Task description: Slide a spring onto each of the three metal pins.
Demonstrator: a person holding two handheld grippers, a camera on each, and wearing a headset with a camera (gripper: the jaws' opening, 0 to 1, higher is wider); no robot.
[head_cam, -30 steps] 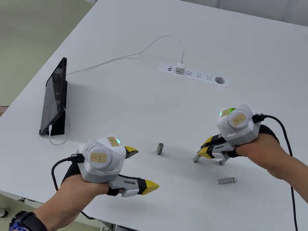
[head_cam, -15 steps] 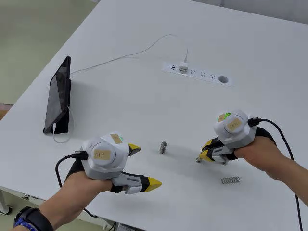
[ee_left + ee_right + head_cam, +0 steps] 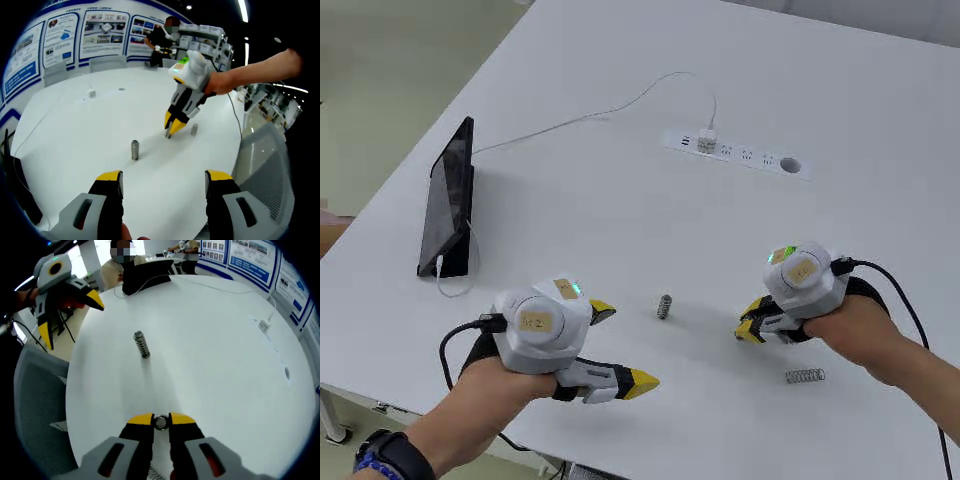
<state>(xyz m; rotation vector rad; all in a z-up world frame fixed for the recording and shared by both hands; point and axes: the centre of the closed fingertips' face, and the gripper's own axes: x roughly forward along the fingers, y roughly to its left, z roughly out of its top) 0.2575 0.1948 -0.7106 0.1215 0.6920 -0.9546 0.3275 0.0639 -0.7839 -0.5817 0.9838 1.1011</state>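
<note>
Pinching a small metal pin (image 3: 160, 423) tight between its tips: right gripper (image 3: 160, 419), middle right of head view, pin seen best in right gripper view | left gripper (image 3: 164, 176): wide open, empty, lower left | pin with spring on (image 3: 665, 306): upright, middle of table (image 3: 620, 200) | loose spring (image 3: 805, 376): lying flat, lower right
</note>
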